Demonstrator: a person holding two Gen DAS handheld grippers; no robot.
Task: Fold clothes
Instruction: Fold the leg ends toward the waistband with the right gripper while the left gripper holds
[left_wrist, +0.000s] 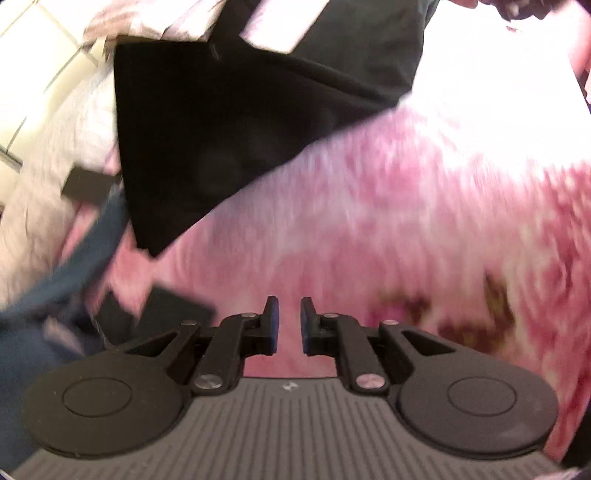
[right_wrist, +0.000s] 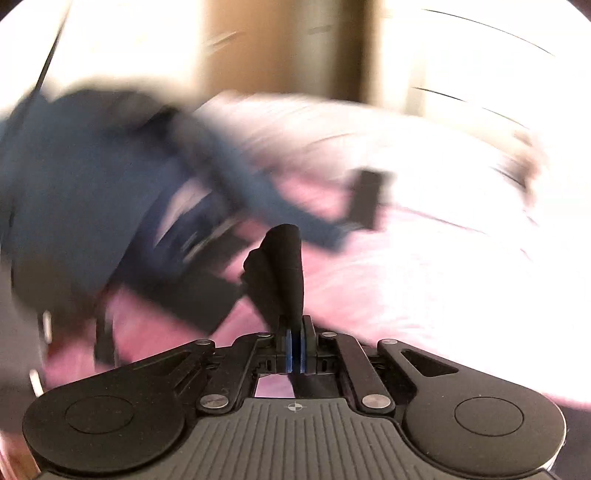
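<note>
Seen from the left wrist, a blue garment (left_wrist: 74, 266) trails down the left edge, and a black garment (left_wrist: 229, 140) lies on the pink floral bedspread (left_wrist: 406, 229), its long axis running from the upper right down to a pointed corner at lower left. The left tool (left_wrist: 289, 325) tilts down over the bedspread, fingers slightly apart with nothing between them. The right tool (right_wrist: 295, 350) is pressed together, pinching a fold of black cloth (right_wrist: 280, 269) that stands upright.
</note>
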